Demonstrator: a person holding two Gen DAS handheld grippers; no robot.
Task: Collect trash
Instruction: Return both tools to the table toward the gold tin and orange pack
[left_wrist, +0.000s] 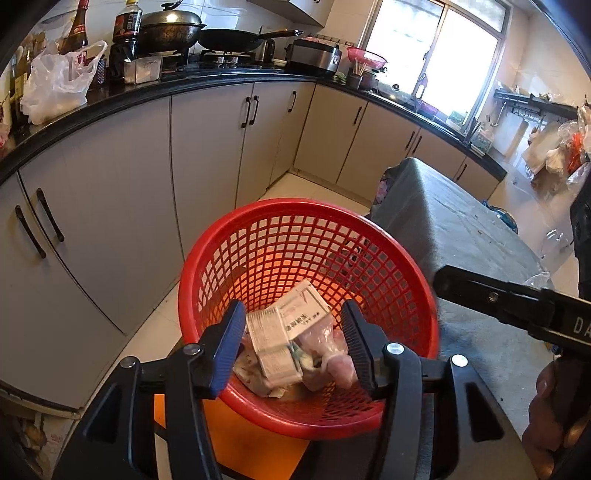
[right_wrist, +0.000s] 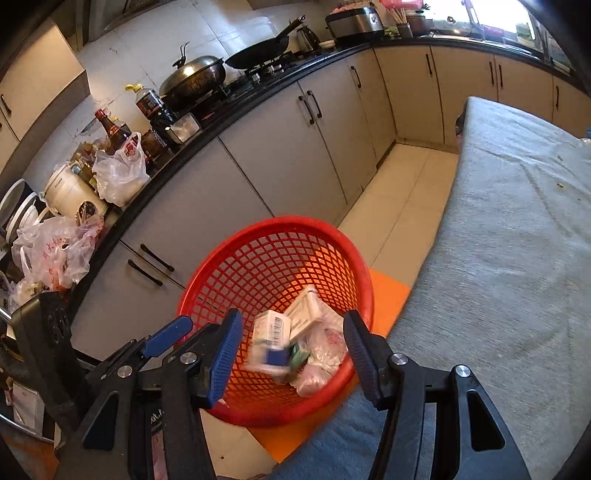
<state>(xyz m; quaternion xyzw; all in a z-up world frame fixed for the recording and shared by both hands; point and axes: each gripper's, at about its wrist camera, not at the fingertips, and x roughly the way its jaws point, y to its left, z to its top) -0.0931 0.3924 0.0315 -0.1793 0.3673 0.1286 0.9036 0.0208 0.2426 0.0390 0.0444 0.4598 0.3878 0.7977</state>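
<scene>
A red mesh basket (left_wrist: 258, 243) stands on the floor beside the table; it also shows in the right wrist view (right_wrist: 258, 258). Inside lie white cartons (left_wrist: 280, 332) and crumpled pink plastic (left_wrist: 332, 354). In the right wrist view a white and blue carton (right_wrist: 271, 339) appears blurred inside the basket over the other trash (right_wrist: 321, 343). My left gripper (left_wrist: 291, 354) is open and empty above the basket. My right gripper (right_wrist: 291, 354) is open and empty above the basket too. The right gripper's body (left_wrist: 517, 299) shows at the right of the left wrist view.
A grey cloth-covered table (right_wrist: 517, 240) lies to the right of the basket. An orange mat (right_wrist: 388, 291) lies under the basket. Grey cabinets (left_wrist: 207, 147) under a black counter (left_wrist: 147, 88) with pans, bottles and plastic bags run along the left and back.
</scene>
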